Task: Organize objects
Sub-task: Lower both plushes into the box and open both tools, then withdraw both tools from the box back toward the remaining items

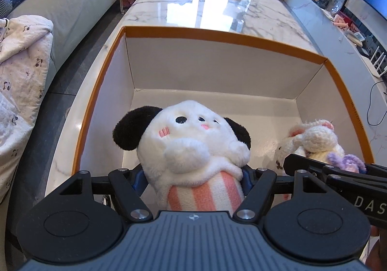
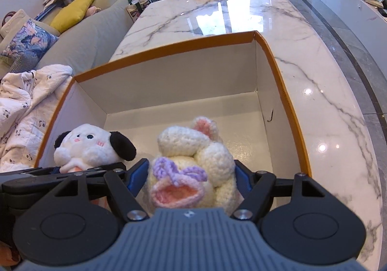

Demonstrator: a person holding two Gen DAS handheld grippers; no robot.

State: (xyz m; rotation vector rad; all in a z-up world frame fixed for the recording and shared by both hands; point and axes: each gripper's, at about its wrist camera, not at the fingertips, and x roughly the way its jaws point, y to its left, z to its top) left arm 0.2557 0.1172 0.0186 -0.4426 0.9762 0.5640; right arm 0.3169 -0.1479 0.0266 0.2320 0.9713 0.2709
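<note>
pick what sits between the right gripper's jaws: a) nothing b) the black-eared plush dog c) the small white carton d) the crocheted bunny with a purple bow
d: in the right wrist view the crocheted bunny sits between the right gripper's jaws, over the orange-rimmed box.

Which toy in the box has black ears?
The white plush dog, the one between the left tool's fingers. Its floppy ears are black and its body has pink stripes. The knitted bunny beside it has pink ears and a purple bow.
</note>
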